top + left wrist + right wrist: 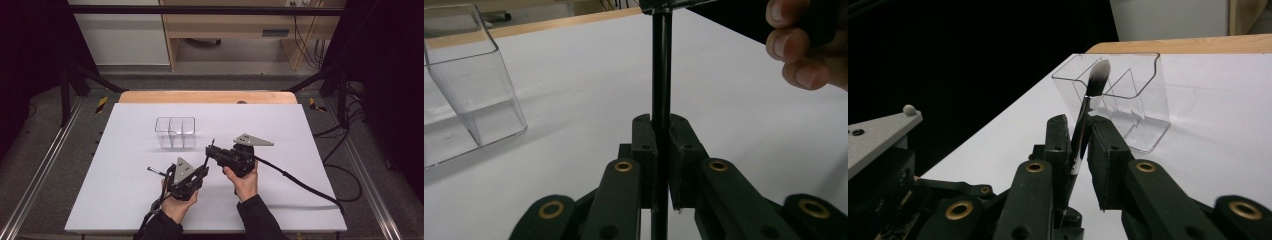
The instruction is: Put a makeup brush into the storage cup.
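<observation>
While clamped between both pairs of jaws, brush (pixel 1087 114) spans from left gripper (pixel 662 150) to right gripper (pixel 1079 145). Left fingers (pixel 644 142) shut on black handle (pixel 661 70), rising upright beyond the tips toward a hand (pixel 806 42). Right fingers (pixel 1056 142) pinched on the ferrule end, bristles (pixel 1098 74) poking out past the tips. Clear holder (pixel 175 131) just beyond the bristles, standing on white table (pixel 125 200), apart from both fingertips. Grippers side by side, nearly touching, in high view.
</observation>
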Available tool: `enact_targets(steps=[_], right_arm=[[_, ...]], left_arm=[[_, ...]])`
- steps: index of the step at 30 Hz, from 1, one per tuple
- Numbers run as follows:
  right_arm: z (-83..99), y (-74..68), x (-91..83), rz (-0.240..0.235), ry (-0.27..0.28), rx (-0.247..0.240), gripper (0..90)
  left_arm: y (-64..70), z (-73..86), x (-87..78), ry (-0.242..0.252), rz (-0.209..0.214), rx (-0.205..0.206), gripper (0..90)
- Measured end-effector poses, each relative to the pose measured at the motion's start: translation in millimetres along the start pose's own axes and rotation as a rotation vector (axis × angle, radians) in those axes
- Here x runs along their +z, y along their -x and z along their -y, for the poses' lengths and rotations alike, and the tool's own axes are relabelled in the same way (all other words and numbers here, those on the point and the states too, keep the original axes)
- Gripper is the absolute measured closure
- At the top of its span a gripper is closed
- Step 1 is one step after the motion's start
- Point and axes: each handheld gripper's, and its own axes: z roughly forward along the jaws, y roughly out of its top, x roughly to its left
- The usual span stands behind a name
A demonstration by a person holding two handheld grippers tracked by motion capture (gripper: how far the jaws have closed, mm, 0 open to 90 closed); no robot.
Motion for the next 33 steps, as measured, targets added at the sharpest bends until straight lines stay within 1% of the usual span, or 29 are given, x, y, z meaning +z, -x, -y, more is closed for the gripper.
enact_targets(steps=[4,8,11,13,15,19,23,25,29,31,33], right_arm=[[0.3,-1.4,-0.8,-0.023,0.005,0.006,82.5],[0.4,-2.9,-2.2,-0.042,0.007,0.000,84.1],[0.4,-3.9,-4.2,-0.046,0.007,-0.019,84.3],[0.4,-4.7,-5.4,-0.049,0.008,-0.031,84.3],[0.9,-5.2,-6.0,-0.048,0.005,-0.044,84.3],[2.6,-5.9,-5.9,-0.058,-0.004,-0.064,84.3],[4.1,-6.8,-6.2,-0.066,-0.011,-0.082,84.2],[4.4,-7.3,-6.6,-0.067,-0.012,-0.091,84.3],[4.1,-8.0,-7.7,-0.069,-0.005,-0.099,84.3],[4.4,-8.1,-7.8,-0.066,-0.006,-0.101,84.2],[4.8,-8.3,-7.8,-0.062,-0.009,-0.103,84.1]], left_arm=[[1.0,0.6,0.8,0.001,0.002,0.001,82.8],[1.5,0.6,0.8,0.005,0.002,0.006,81.0],[0.4,-1.3,0.5,0.016,-0.008,0.011,68.8],[0.0,-3.9,-0.7,0.017,-0.009,0.004,60.3],[-0.6,-7.0,-1.8,0.021,-0.007,0.007,58.9],[0.4,-14.1,-2.2,0.022,-0.005,0.022,62.1],[0.7,-20.5,-2.6,0.030,0.004,0.018,68.3],[1.1,-22.8,-2.3,0.025,0.010,0.020,71.1],[2.8,-24.1,-1.8,0.026,0.021,0.016,78.1],[4.4,-23.8,-0.9,0.024,0.019,0.020,82.2],[4.8,-23.9,0.0,0.021,0.017,0.017,82.4]])
